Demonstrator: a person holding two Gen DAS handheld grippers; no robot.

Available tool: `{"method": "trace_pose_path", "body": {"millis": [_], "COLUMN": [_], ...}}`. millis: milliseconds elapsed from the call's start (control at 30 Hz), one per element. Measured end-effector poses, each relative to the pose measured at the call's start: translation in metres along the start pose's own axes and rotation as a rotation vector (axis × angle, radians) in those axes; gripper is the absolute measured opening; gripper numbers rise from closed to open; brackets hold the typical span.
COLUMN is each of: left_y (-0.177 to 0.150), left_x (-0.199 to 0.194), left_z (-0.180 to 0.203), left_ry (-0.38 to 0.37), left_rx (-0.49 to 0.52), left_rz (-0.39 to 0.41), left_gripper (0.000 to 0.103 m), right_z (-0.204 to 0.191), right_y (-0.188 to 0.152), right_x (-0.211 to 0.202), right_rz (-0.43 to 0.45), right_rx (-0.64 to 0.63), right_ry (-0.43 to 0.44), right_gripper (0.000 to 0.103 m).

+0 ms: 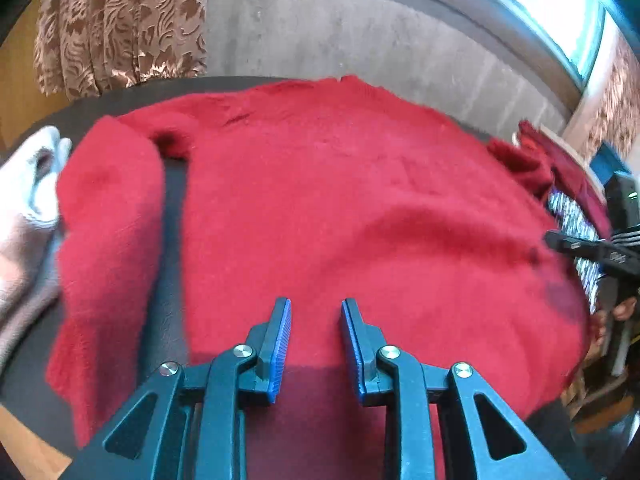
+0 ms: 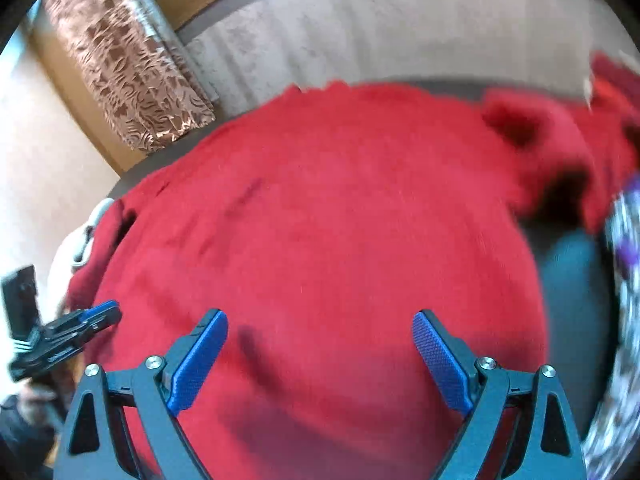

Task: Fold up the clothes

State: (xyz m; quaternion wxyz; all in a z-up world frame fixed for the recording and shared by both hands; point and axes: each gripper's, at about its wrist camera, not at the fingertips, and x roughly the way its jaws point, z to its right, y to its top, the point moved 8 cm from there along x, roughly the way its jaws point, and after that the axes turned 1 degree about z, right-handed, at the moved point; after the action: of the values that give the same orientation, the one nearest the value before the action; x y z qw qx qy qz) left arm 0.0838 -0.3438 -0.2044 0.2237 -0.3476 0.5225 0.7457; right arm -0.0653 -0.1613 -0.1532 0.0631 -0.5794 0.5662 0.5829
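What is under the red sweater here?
The red sweater lies spread on a dark table, which shows between the body and the left sleeve and along the far edge. Whatever else lies beneath the body is covered. Both grippers are above it, open.

The sweater (image 1: 360, 208) is solid bright red, kinda fuzzy. Table (image 1: 172, 240) under it is dark grey. Curtain (image 1: 120, 24) is brown with a shiny tan leaf pattern. Gripper pads (image 2: 196, 364) are blue on black frames. Pale white-pink garment (image 1: 24, 216) beside it, plus a black-and-white patterned cloth (image 1: 576, 220).
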Motion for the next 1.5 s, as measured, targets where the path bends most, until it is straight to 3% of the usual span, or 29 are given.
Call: {"method": "trace_pose_path", "body": {"millis": [67, 333, 467, 633, 867, 900, 1067, 1133, 1267, 1367, 1500], "left_y": [0.0, -0.001, 0.005, 0.016, 0.032, 0.025, 0.017, 0.006, -0.018, -0.031, -0.052], "left_x": [-0.006, -0.03, -0.022, -0.003, 0.024, 0.033, 0.016, 0.002, -0.012, -0.021, -0.027], "left_z": [0.0, 0.002, 0.004, 0.007, 0.012, 0.005, 0.006, 0.018, 0.026, 0.029, 0.03], "left_ry": [0.006, 0.03, 0.035, 0.039, 0.044, 0.077, 0.038, -0.028, -0.049, -0.083, -0.087], "left_rx": [0.011, 0.055, 0.058, 0.053, 0.047, 0.054, 0.066, 0.111, 0.148, 0.131, 0.165], "left_rz": [0.007, 0.033, 0.015, -0.023, -0.076, -0.117, -0.086, -0.073, -0.069, -0.072, -0.113], "left_gripper": [0.026, 0.023, 0.023, 0.023, 0.024, 0.024, 0.023, 0.024, 0.024, 0.024, 0.024], "right_z": [0.004, 0.008, -0.02, -0.057, -0.075, -0.074, -0.067, -0.068, -0.076, -0.075, -0.056], "right_y": [-0.016, -0.047, -0.05, -0.074, -0.124, -0.131, -0.153, -0.152, -0.123, -0.091, -0.067], "right_x": [-0.01, -0.035, -0.059, -0.055, -0.05, -0.052, -0.054, -0.058, -0.076, -0.078, -0.052], "right_rz": [-0.007, 0.017, 0.081, 0.02, -0.092, -0.109, -0.168, -0.168, -0.087, -0.002, -0.005], "right_rx": [0.01, -0.142, -0.133, -0.204, -0.331, -0.338, -0.316, -0.283, -0.243, -0.26, -0.194], "right_ry": [-0.001, -0.168, -0.031, 0.069, 0.004, -0.001, 0.001, 0.016, 0.093, 0.063, -0.004], "right_gripper": [0.095, 0.094, 0.094, 0.094, 0.096, 0.096, 0.098, 0.098, 0.092, 0.092, 0.092]}}
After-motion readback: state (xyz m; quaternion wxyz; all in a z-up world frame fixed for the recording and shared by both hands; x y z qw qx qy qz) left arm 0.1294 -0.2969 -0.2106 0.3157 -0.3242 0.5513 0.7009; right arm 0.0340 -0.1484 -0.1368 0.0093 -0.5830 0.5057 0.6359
